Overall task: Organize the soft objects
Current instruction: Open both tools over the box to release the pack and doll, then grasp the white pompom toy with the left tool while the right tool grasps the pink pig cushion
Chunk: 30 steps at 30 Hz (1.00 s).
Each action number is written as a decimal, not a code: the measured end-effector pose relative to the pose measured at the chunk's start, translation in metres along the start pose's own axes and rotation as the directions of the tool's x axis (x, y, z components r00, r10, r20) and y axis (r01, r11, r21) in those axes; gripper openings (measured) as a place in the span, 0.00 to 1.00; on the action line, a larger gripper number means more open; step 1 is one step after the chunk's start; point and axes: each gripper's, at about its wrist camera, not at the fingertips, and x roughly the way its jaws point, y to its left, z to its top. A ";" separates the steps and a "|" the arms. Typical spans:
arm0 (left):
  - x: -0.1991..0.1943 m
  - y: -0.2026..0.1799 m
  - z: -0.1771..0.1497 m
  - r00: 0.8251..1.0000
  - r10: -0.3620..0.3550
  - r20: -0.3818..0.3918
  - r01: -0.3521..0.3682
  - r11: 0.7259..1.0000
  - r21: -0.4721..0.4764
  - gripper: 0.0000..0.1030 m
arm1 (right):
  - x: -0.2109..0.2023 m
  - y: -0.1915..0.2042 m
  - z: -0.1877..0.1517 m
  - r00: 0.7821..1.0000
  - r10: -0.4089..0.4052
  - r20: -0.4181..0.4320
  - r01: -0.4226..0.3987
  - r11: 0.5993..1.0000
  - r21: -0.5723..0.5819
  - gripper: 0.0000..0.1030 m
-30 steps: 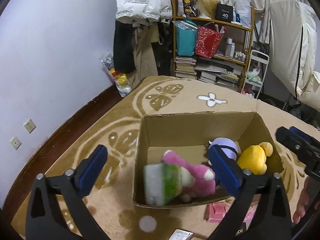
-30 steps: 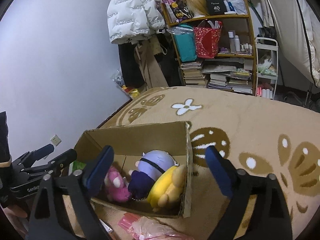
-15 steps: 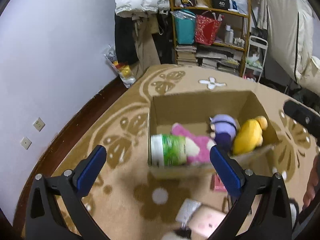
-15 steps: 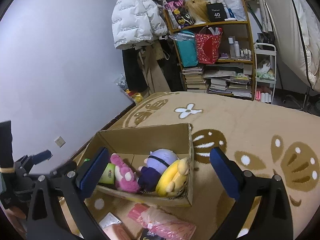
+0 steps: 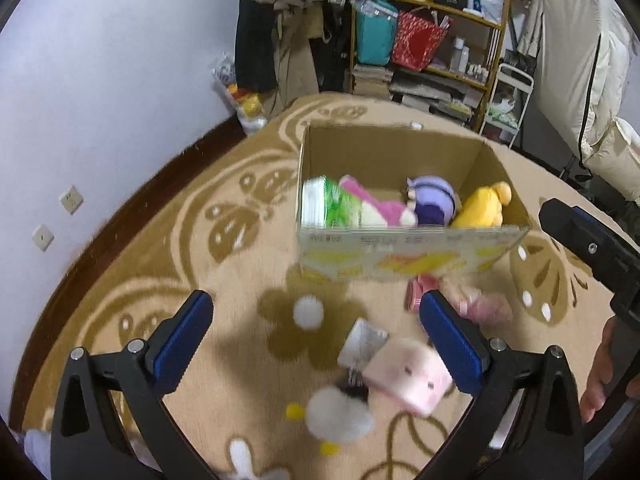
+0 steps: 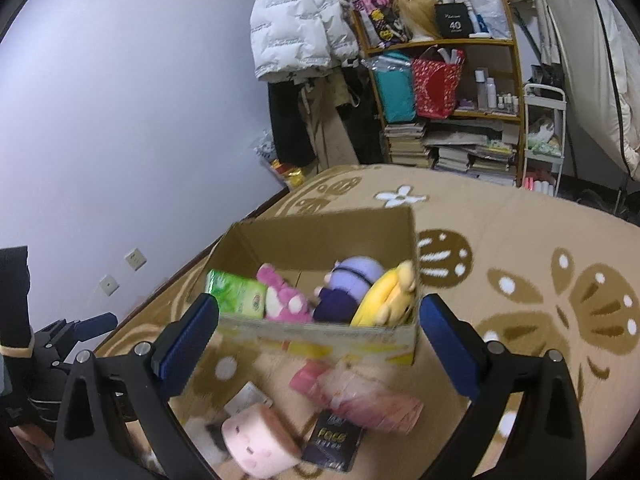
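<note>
A cardboard box (image 5: 400,258) (image 6: 320,336) stands on the patterned rug. It holds a green tissue pack (image 5: 324,208) (image 6: 236,294), a pink plush (image 5: 376,210) (image 6: 284,300), a purple plush (image 5: 432,200) (image 6: 352,280) and a yellow plush (image 5: 484,208) (image 6: 384,296). In front of the box lie a pink square plush (image 5: 408,378) (image 6: 260,446), a white fluffy plush (image 5: 340,420), a pink wrapped pack (image 5: 476,304) (image 6: 360,396) and a dark booklet (image 6: 334,442). My left gripper (image 5: 316,340) hangs open above the loose toys. My right gripper (image 6: 320,344) is open before the box.
A wooden shelf (image 6: 452,108) with bags, books and bottles stands at the back beside hanging coats (image 6: 304,40). A white cart (image 6: 544,140) is to its right. The wall with sockets (image 5: 60,216) runs along the rug's left edge.
Both grippers have pulled back and up from the box. The loose toys on the rug in front of it have come into view. Both stay open.
</note>
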 end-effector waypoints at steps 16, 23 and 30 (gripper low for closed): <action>0.015 0.006 -0.040 0.994 0.006 -0.108 -0.010 0.999 -0.037 0.98 | 0.009 0.017 -0.049 0.994 0.069 -0.086 -0.070 0.998 -0.007 0.99; 0.029 -0.001 -0.051 0.985 -0.023 -0.169 0.018 0.999 -0.029 0.98 | 0.027 0.015 -0.067 0.984 0.105 -0.146 -0.104 0.994 0.017 0.93; 0.039 0.002 -0.053 0.980 -0.036 -0.197 0.027 0.999 -0.048 0.98 | 0.038 0.019 -0.075 0.976 0.123 -0.177 -0.125 0.992 0.000 0.91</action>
